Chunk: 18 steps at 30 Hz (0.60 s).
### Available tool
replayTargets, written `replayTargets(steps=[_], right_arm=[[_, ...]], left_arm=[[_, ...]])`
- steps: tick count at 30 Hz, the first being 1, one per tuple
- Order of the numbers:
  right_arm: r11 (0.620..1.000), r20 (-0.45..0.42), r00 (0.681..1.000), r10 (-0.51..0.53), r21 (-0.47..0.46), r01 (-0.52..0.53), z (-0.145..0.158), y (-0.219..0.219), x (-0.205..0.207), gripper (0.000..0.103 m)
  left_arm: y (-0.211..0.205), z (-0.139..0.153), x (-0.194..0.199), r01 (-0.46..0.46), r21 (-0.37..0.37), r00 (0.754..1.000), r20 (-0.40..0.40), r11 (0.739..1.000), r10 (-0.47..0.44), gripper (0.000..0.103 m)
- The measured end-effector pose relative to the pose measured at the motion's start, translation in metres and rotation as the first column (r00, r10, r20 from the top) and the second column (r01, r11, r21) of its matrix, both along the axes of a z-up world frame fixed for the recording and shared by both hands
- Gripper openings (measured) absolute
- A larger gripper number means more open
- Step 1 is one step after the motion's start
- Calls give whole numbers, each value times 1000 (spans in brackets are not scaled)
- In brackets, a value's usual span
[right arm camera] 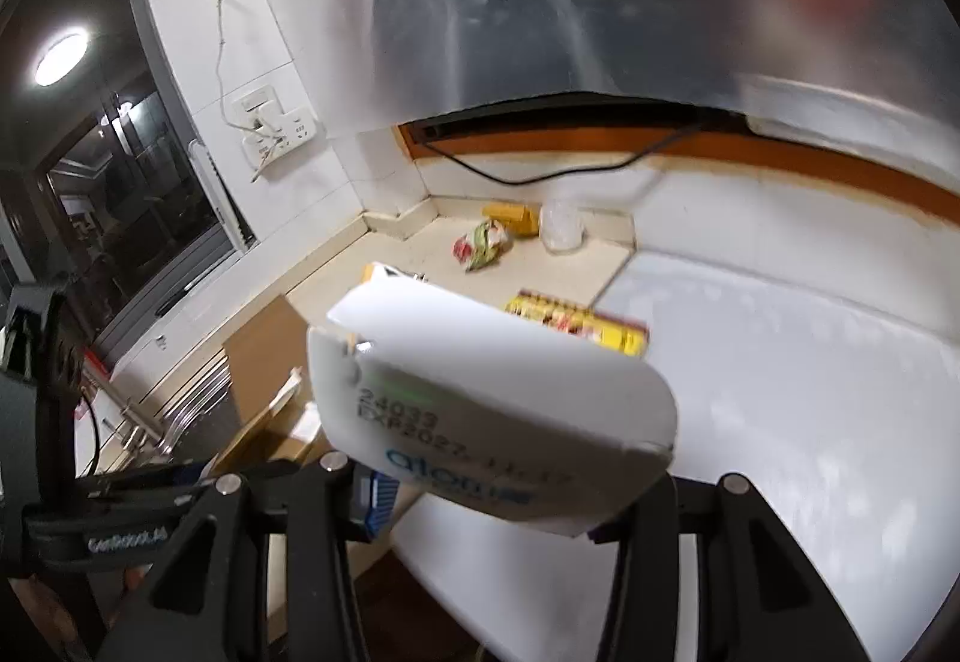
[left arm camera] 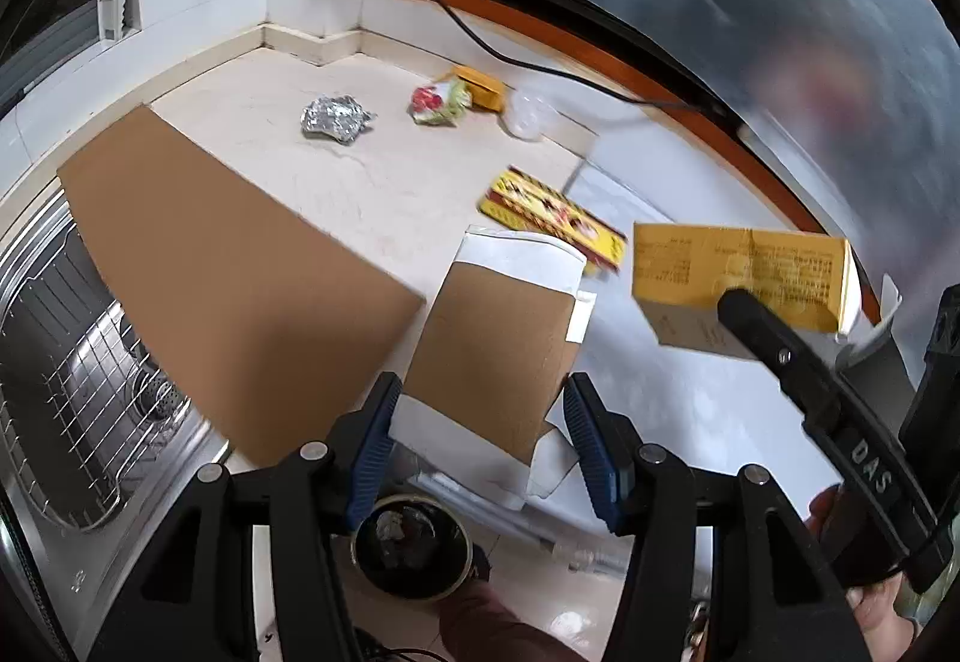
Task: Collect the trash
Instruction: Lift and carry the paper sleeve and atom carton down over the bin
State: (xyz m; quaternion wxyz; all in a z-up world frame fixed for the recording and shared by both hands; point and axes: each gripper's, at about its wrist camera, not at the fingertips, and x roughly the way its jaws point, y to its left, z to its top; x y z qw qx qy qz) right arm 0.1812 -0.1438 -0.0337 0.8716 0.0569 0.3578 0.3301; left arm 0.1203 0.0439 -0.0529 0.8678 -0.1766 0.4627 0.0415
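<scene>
Across the pale counter (left arm camera: pixel 372 170), well beyond both tools: flat brown cardboard sheet (left arm camera: pixel 228 290) beside the sink rack (left arm camera: pixel 72 392), then yellow patterned packet (left arm camera: pixel 552 218), crumpled foil (left arm camera: pixel 333 122), red-green wrapper (left arm camera: pixel 435 104), clear plastic cup (left arm camera: pixel 528 116). Nearer, clamped between the blue pads of the left gripper (left arm camera: pixel 480 422): brown-and-white carton (left arm camera: pixel 498 350), long axis running straight out from the jaws, lifted clear of the counter, tool pitched steeply down. Off to its right, held in the right gripper (right arm camera: pixel 498 506): yellow box (left arm camera: pixel 744 272), white end flap toward the camera, tool tilted less steeply. Probably carrying both toward a bin; black round bin (left arm camera: pixel 411 548) below the left jaws, closer to that hand.
</scene>
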Motion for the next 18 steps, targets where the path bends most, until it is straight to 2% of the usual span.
replayTargets(steps=[10,18], right_arm=[[997,-43,996,-73,-41,72,-27,-17,-111,46],[991,-118,990,-75,-121,61,-69,-18,-158,46]], left_arm=[[-16,-17,-78,119,14,993,-29,993,-119,54],[-28,-57,-113,156,8,983,-102,988,-155,54]])
